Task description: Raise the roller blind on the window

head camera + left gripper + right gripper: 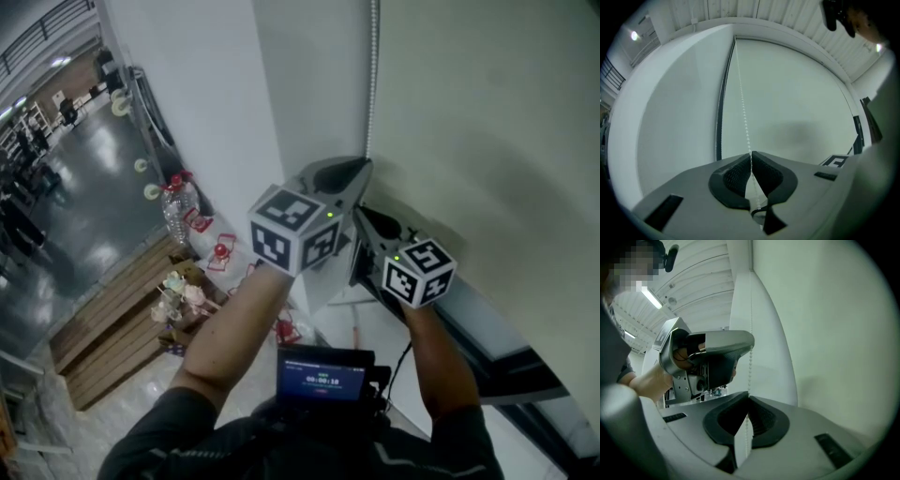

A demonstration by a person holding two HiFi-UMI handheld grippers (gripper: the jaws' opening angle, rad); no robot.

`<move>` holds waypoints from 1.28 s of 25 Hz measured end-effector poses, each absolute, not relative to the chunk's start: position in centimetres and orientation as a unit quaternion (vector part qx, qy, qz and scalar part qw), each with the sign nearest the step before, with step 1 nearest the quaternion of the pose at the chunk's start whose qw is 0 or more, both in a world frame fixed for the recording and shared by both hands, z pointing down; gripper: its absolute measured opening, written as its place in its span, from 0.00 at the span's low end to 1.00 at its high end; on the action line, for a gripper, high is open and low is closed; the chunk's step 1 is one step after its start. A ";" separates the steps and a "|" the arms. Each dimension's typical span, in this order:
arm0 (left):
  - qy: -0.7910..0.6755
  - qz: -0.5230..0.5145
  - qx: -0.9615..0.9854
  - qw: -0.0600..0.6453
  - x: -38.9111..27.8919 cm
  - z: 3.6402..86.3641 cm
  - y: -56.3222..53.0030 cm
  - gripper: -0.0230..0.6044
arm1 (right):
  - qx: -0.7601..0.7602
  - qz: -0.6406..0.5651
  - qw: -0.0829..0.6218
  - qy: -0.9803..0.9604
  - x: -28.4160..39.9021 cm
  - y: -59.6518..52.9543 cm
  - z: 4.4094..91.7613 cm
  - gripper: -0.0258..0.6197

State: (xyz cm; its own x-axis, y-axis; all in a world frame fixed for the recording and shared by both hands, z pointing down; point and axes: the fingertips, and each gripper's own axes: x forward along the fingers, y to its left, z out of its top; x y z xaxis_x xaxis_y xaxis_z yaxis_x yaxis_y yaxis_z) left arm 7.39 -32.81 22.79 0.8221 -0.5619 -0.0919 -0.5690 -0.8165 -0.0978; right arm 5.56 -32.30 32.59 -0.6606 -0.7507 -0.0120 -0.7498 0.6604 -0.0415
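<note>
Roller blind (487, 112) hangs down over the window, covering the pane wherever it shows. By the look of it, most of the raising is left to do. Your left gripper (751, 155) sits just above your right gripper (748, 398). Both are pinched tight on the bead chain (373, 75), which runs up along the blind's left edge.

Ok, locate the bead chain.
Head view: the bead chain hangs at the left edge of the blind, clamped by the left gripper and, below it, the right gripper.
</note>
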 end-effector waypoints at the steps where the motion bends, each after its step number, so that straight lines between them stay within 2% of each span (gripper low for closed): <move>1: 0.296 0.032 -0.953 0.059 7.4 22.9 -32.8 0.05 | -0.411 -0.017 0.013 0.911 5.6 -32.3 32.6 0.04; 5: 0.302 0.016 -0.951 0.061 7.8 24.4 -33.1 0.05 | -0.411 -0.032 0.002 0.911 5.7 -32.6 34.1 0.04; 15: 0.294 -0.040 -0.955 0.007 8.3 32.8 -33.8 0.05 | -0.406 -0.112 -0.043 0.906 6.2 -32.6 42.5 0.04; 21: 0.264 -0.047 -0.963 0.004 8.9 33.4 -33.1 0.05 | -0.389 -0.106 -0.065 0.913 6.6 -31.3 42.9 0.05; 22: 0.258 -0.047 -0.965 0.002 9.0 33.4 -33.0 0.05 | -0.387 -0.099 -0.077 0.914 6.9 -31.0 42.8 0.08; 24: 0.248 -0.045 -0.968 -0.004 9.1 33.5 -32.8 0.05 | -0.386 -0.082 -0.088 0.915 8.1 -30.3 41.9 0.10; 26: 0.234 -0.041 -0.971 -0.013 9.2 33.7 -32.5 0.05 | -0.383 -0.071 -0.069 0.918 9.8 -29.6 39.8 0.16; 29: 0.207 -0.037 -0.978 -0.011 9.7 33.6 -31.5 0.05 | -0.372 -0.047 -0.015 0.927 11.8 -29.5 34.4 0.17; 32: 0.182 -0.035 -0.983 -0.005 9.9 33.5 -30.1 0.05 | -0.342 -0.013 0.021 0.940 11.0 -29.4 28.6 0.17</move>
